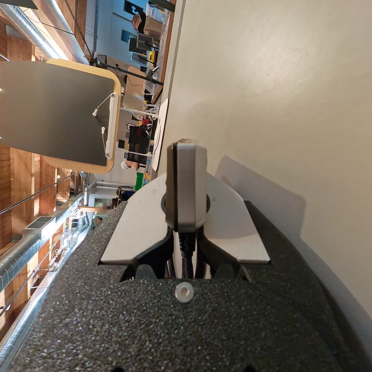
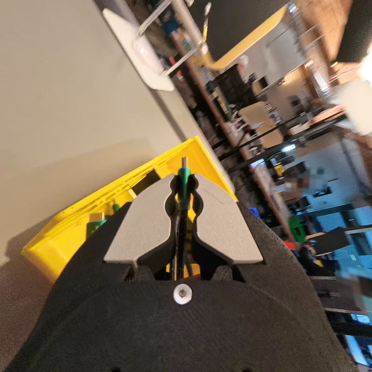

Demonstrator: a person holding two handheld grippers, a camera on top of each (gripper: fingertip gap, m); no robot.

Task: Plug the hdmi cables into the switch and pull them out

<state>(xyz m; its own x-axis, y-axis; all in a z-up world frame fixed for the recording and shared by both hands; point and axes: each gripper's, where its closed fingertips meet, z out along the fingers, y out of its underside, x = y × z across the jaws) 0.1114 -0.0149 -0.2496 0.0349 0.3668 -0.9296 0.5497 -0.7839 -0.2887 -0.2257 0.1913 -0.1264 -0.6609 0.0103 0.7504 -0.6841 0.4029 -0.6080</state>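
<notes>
In the left wrist view, the left tool [image 1: 186, 201] is clamped on a grey metal HDMI switch [image 1: 186, 185], which stands on edge between the two pale finger plates and sticks out past their tips. A braided black cable [image 1: 186, 247] leaves the switch's near end and runs back between the fingers toward the camera. The switch is held above the cream table [image 1: 281, 80], apart from its surface, and its shadow falls on the table just beside it.

In the right wrist view, the right tool [image 2: 184, 181] is closed on a green HDMI plug [image 2: 184, 179], whose metal tip points forward past the fingertips. The plug's black cable [image 2: 181, 231] trails back between the fingers. Just behind the plug a yellow bin [image 2: 60, 237] sits on the table [image 2: 70, 90], with another green plug [image 2: 94, 225] lying inside it. This view is blurred.
</notes>
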